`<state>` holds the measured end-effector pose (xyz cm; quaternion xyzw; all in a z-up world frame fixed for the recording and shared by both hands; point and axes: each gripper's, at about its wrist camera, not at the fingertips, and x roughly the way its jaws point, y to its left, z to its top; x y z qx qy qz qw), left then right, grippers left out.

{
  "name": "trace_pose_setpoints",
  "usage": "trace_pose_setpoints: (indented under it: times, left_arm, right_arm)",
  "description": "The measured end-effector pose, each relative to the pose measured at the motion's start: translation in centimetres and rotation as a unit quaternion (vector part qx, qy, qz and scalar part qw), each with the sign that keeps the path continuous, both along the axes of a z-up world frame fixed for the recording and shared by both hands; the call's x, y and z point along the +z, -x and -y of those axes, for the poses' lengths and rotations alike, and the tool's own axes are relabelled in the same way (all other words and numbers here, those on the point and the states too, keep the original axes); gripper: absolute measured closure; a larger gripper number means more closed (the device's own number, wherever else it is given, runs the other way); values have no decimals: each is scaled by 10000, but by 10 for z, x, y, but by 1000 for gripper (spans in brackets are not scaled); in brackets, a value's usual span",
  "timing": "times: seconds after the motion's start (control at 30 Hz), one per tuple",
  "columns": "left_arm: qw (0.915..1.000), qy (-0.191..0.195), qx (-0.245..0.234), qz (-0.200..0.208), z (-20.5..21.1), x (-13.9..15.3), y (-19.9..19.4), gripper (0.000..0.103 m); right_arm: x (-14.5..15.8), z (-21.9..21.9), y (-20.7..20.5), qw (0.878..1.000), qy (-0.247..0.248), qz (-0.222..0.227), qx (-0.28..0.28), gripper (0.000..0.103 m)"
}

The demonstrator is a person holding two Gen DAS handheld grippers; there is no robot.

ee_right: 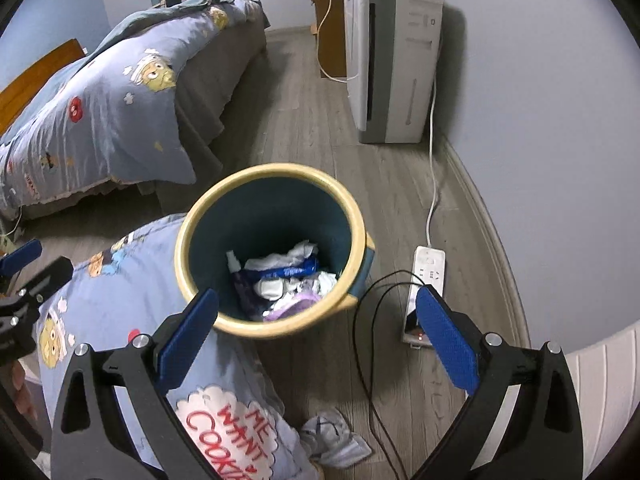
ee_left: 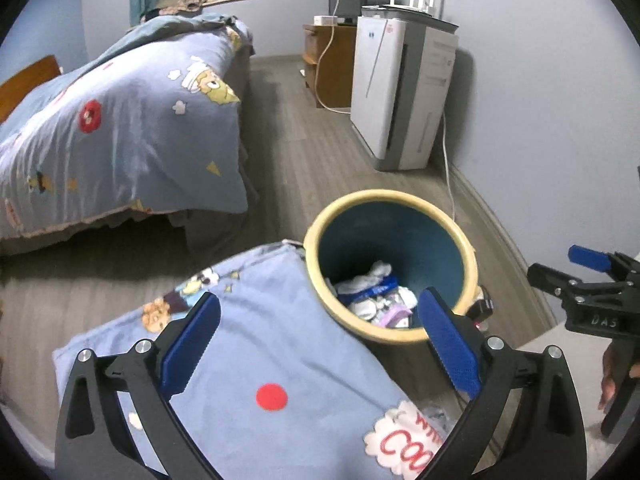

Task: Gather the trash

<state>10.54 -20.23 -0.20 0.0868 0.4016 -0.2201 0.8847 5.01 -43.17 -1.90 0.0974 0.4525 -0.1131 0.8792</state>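
Both grippers stand wide open with nothing between the jaws. From the left wrist, our left gripper (ee_left: pixel 320 340) hangs over a pillow (ee_left: pixel 248 360) that lies against the bin (ee_left: pixel 390 264), and the right gripper (ee_left: pixel 588 276) shows at the far right edge, a hand (ee_left: pixel 610 376) below it. The bin, blue inside with a yellow rim, stands on the floor (ee_left: pixel 312 148) beside the bed (ee_left: pixel 112 132) and holds crumpled white tissue, a blue wrapper and some purple scraps at its bottom; it looks well short of full. From the right wrist, our right gripper (ee_right: pixel 318 320) looks straight down into the same bin (ee_right: pixel 272 248). One crumpled wrapper (ee_right: pixel 336 440) lies on the floor near us, just beside the pillow (ee_right: pixel 132 320) and a black cable (ee_right: pixel 368 344) that runs toward the power strip (ee_right: pixel 424 280). We judge that wrapper the next pick: come down on it from above, jaws clear of the cable, then carry it over the rim before letting go.
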Motion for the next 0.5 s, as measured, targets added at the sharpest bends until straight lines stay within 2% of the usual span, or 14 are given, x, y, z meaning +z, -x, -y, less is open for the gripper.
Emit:
trace_pose_setpoints:
  times: [0.13, 0.3, 0.4, 0.5]
  left_arm:
    - [9997, -14, -89, -228, -1, -14, 9, 5]
    - [9994, -254, -212, -105, 1, -22, 16, 5]
    - [9988, -383, -306, 45, 3, -22, 22, 5]
    - [9986, -402, -348, 19, 3, -23, 23, 5]
  right_arm:
    - [6, 3, 4, 9997, -29, 194, -126, 6]
    - [-7, -1, -2, 9995, -301, -59, 13, 6]
    - [-8, -1, -4, 9995, -310, -103, -9, 6]
    - [-9, -2, -5, 9994, -319, -140, -12, 6]
